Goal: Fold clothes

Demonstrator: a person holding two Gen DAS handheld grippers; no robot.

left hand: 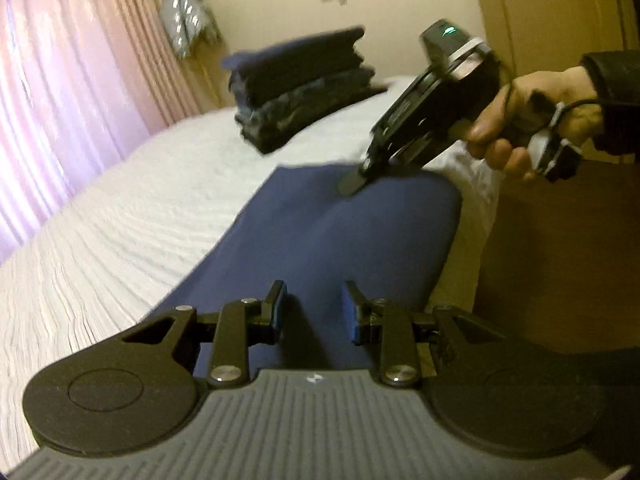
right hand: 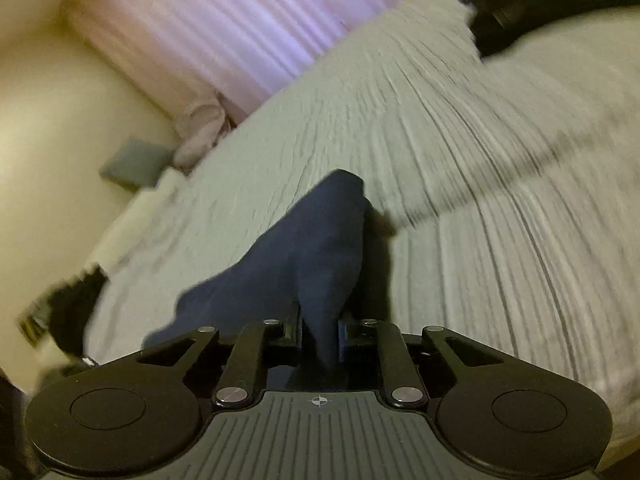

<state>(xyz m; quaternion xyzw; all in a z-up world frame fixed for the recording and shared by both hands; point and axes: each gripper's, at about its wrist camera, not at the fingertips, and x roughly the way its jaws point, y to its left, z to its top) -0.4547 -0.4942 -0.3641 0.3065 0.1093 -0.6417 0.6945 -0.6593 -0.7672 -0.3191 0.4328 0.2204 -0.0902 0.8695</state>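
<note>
Left wrist view: left gripper (left hand: 313,307) jaws apart over one navy garment (left hand: 320,240) spread ahead on the bed (left hand: 120,208); one folded stack (left hand: 304,88) well beyond. Right wrist view: right gripper (right hand: 319,334) clamped on navy cloth. Best carried over evenly, keeping edges aligned.

Both views are dimly lit, with soft daylight filtered through the pink curtain (left hand: 60,92). Strong fisheye bending is seen at the edges. The white bed (right hand: 500,208) is smeared by motion blur in the right wrist view, and colours are rendered grainy throughout.
</note>
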